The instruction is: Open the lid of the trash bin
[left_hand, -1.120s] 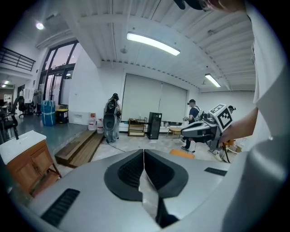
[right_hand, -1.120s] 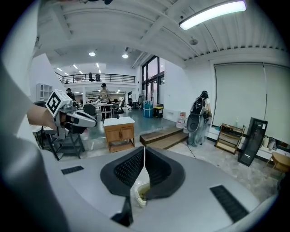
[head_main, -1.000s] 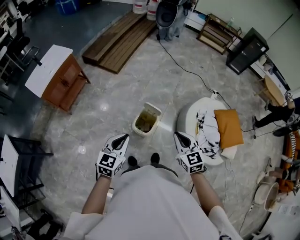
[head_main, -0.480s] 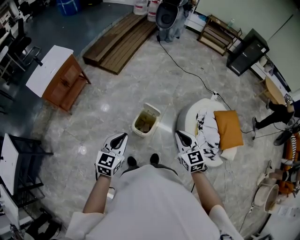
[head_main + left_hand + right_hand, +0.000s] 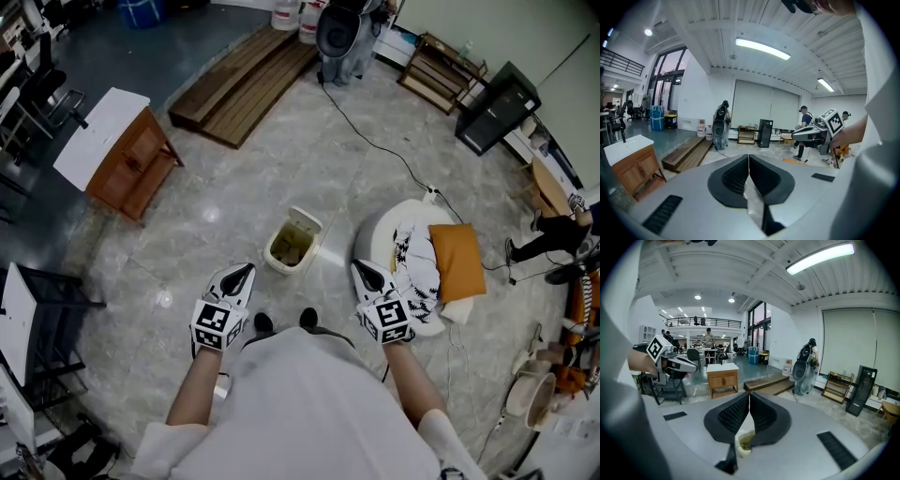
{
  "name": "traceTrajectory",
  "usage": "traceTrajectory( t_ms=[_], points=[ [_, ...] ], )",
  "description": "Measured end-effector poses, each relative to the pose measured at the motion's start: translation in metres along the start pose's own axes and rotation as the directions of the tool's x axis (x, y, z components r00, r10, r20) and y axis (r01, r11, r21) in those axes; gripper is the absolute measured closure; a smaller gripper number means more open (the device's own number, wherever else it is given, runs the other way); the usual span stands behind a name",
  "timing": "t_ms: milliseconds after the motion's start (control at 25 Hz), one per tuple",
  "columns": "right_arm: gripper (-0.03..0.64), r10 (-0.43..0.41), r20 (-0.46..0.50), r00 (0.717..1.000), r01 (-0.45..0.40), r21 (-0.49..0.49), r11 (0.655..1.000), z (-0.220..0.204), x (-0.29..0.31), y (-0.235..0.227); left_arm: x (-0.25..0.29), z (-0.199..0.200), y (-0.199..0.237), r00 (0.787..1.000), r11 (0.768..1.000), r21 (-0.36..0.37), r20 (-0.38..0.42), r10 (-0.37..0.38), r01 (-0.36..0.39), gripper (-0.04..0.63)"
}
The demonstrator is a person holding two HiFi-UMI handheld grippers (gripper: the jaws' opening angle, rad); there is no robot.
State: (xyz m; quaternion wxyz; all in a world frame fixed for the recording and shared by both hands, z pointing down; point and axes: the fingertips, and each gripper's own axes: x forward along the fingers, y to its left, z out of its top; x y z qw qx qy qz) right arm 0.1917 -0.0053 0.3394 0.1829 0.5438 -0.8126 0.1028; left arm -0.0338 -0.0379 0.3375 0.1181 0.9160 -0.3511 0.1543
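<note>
Cream trash bin (image 5: 292, 248): lid (image 5: 307, 219) apparently up already. Left gripper (image 5: 245, 273) and right gripper (image 5: 361, 271) short of it, jaws closed, empty; check lid before nudging.

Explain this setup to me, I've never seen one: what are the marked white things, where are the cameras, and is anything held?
No robot: a person stands on the floor with a two-jaw gripper in each hand. The head view looks down from the person's head, showing the left gripper and right gripper ahead of the body. The other two pictures come from a camera on each gripper, looking along its jaws. Both pairs of jaws are shut and hold nothing. Just ahead on the floor stands a small cream bin, its inside showing from above; neither gripper touches it. Around are a cabinet, planks and a white seat with an orange cushion.
</note>
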Motion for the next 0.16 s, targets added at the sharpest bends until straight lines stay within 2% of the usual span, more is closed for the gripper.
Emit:
traceTrajectory(
  t_ms=[160],
  points=[
    [0.586,0.0,0.003,1.0,0.0,-0.001,1.0,0.0005,0.0016,0.0013,-0.0008,-0.0006,0.0001,1.0,1.0,0.001,0.001,-0.002,0.002,0.574]
  ],
)
